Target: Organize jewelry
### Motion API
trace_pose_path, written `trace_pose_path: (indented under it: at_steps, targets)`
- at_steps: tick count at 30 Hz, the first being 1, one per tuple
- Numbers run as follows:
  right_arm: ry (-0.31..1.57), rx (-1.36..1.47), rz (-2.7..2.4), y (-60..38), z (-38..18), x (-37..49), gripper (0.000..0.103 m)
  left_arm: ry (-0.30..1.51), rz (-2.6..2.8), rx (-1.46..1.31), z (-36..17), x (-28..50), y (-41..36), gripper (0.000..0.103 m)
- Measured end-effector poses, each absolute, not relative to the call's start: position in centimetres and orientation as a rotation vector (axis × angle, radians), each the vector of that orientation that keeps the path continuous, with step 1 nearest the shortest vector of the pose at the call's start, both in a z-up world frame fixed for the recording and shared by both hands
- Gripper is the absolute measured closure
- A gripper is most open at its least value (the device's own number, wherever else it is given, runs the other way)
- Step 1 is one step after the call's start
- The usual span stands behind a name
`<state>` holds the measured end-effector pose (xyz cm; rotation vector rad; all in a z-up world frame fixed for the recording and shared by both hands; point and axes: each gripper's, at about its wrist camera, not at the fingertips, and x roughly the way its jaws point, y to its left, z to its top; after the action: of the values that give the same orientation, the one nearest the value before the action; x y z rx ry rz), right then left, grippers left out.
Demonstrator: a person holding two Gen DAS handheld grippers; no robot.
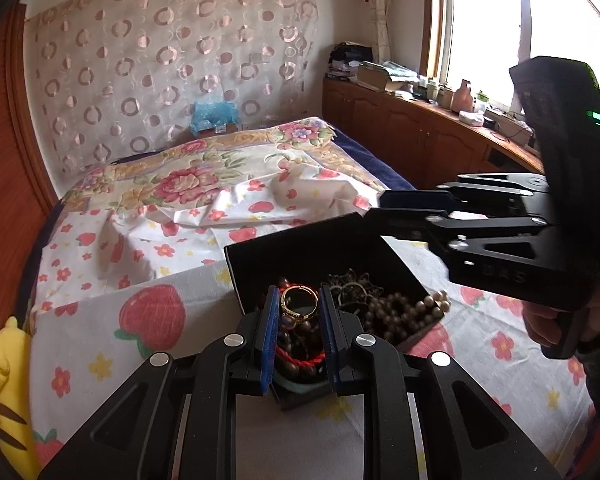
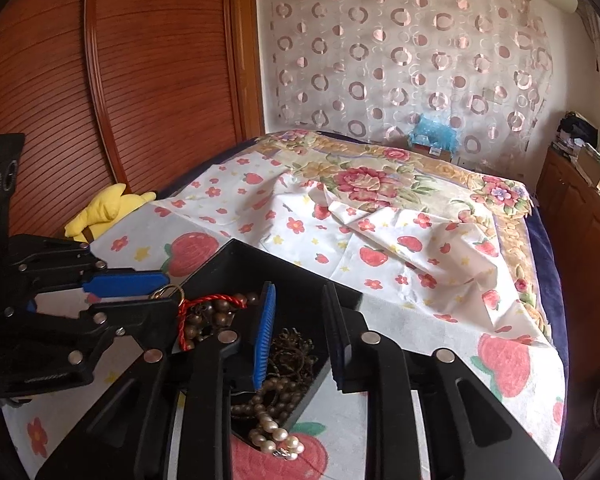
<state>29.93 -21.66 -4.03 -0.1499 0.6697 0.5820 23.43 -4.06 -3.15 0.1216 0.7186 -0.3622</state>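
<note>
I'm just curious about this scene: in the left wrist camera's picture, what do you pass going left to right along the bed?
Yellow plush toy → big strawberry print → gold ring between the left gripper fingers → dark bead strand → pearls → right gripper body.

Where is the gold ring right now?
In the left wrist view, the gold ring sits between the left gripper fingers, over the near end of the black jewelry box, above a red cord bracelet and dark beads.

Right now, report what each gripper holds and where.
Left gripper pinches the gold ring by its band's outer sides. Right gripper holds nothing.
</note>
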Motion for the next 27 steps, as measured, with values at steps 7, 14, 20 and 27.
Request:
trace_pose_path:
  at_steps: [7,14,20,27]
  targets:
    - [0.657,-0.13,0.561,-23.0,-3.7,29.1,0.076,0.718,-0.321,0.114,-3.4,25.3,-4.2,0.085]
    - [0.65,-0.102,0.531,-24.4,-3.8,27.7,0.076,0.709,-0.291,0.096,-3.3,24.7,-3.8,0.066]
    - [0.647,-0.073,0.501,-25.4,-4.1,25.6,0.076,0.687,-0.265,0.076,-2.8,22.3,-3.1,0.041]
    - [0.628,-0.058,0.455,-25.6,-4.0,22.8,0.049,0.65,-0.213,0.069,-1.8,18.9,-2.5,0.008]
